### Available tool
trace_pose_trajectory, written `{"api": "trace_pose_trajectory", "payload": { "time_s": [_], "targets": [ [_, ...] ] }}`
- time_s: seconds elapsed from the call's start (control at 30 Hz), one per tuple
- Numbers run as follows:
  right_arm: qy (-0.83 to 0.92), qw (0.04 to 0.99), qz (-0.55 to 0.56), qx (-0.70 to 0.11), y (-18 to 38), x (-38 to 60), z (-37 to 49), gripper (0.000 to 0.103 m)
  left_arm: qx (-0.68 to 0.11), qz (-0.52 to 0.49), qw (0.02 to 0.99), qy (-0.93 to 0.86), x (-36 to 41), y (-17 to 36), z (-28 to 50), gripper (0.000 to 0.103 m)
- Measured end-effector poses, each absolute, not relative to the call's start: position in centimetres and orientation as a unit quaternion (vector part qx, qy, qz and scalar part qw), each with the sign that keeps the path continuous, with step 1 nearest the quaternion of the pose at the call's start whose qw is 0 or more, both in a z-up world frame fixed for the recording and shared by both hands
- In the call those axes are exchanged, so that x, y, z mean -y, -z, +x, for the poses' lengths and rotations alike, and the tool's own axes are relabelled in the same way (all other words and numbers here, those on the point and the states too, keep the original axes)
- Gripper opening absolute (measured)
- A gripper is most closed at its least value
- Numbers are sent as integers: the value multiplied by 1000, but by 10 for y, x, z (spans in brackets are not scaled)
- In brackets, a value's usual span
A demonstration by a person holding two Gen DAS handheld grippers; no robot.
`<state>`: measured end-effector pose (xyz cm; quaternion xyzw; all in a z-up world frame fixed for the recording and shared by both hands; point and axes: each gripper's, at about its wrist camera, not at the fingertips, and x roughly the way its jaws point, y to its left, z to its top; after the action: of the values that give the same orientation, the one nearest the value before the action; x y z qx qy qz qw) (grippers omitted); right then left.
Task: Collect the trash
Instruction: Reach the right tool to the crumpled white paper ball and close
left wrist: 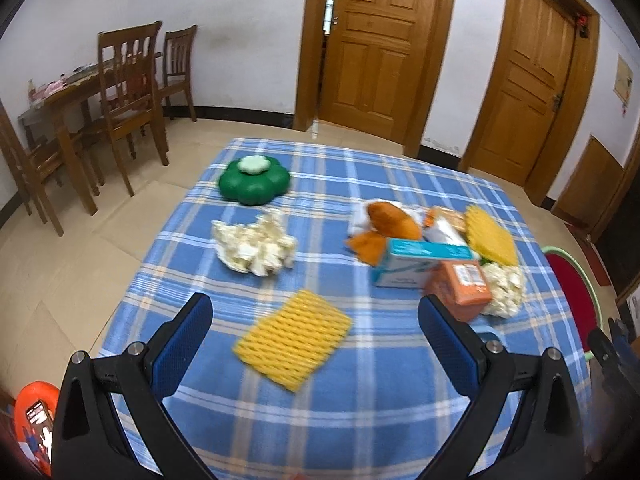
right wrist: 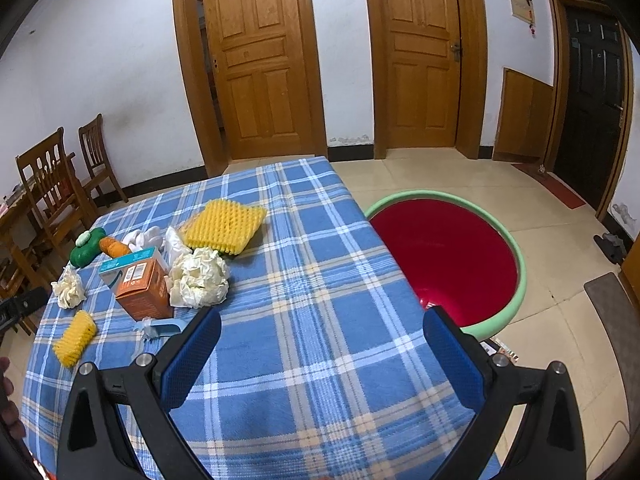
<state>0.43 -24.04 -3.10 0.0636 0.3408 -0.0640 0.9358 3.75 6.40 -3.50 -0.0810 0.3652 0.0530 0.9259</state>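
Trash lies scattered over the blue plaid bench (left wrist: 360, 408), and both claws hang above it with their fingers spread wide, nothing between them.

Left claw (left wrist: 316, 344): just ahead of its blue pads lies a yellow foam net (left wrist: 294, 338), flat on the cloth and framed between the two fingers without touching either. Farther out sits a crumpled white paper (left wrist: 256, 246), and beyond that a green flower-shaped box (left wrist: 254, 180). Near the right finger is a pile: an orange carton (left wrist: 460, 282), a teal box (left wrist: 416, 262), a second foam net (left wrist: 492, 240) and an orange toy (left wrist: 394, 220). This view alone shows the dining table and chairs (left wrist: 124, 92) clearly, and only a sliver of the basin.

Right claw (right wrist: 322, 350): bare plaid cloth lies between its fingers. The pile lies ahead and to the left, the orange carton (right wrist: 146, 286) touching a wad of white paper (right wrist: 200, 278), with the larger foam net (right wrist: 224, 226) behind them. A small light-blue scrap (right wrist: 162, 328) lies just beside the left finger. The smaller foam net (right wrist: 74, 338) is well off to the left. Only this view shows the whole red basin with a green rim (right wrist: 516, 256), standing on the floor beside the bench's right edge.
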Motion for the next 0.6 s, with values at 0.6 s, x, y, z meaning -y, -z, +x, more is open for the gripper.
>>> {"api": "trace_pose_trajectory", "payload": {
  "time_s": [0.6],
  "targets": [
    [67,921,79,-375,38,230,31,103,-420,-96,900,-68,-118,74,116,88]
  ]
}}
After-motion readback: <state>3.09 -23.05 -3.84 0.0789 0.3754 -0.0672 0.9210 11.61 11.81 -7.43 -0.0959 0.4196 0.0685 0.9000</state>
